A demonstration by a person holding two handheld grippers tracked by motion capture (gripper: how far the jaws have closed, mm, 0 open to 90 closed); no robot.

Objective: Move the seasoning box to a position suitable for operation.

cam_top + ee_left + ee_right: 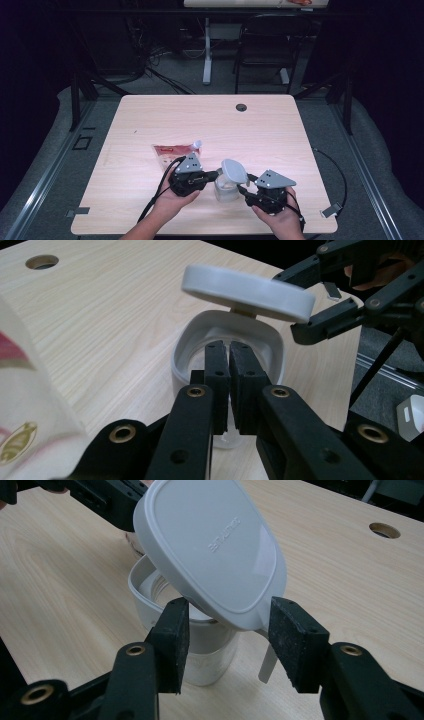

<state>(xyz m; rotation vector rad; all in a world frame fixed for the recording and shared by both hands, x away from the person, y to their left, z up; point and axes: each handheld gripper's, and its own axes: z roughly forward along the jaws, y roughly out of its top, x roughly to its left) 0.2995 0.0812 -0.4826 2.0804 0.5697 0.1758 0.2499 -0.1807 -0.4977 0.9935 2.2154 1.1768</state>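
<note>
A small clear container (226, 191) with a white rim (190, 340) stands near the table's front edge. Its hinged white lid (234, 171) is tilted up over the opening. My left gripper (216, 174) comes in from the left. Its pads are almost together at the container's near rim (230, 347), and I cannot tell if they pinch it. My right gripper (243, 184) stands open, its jaws astride the lid's front edge (231, 605) with the lid (215, 550) between them. The lid's tab (267, 667) hangs down beside the container (210, 655).
A red and clear spouted pouch (170, 152) lies on the table (150, 115) just behind my left hand and shows at the left of the left gripper view (20, 405). A cable hole (241, 107) sits at the far edge. A chair (265, 45) stands beyond.
</note>
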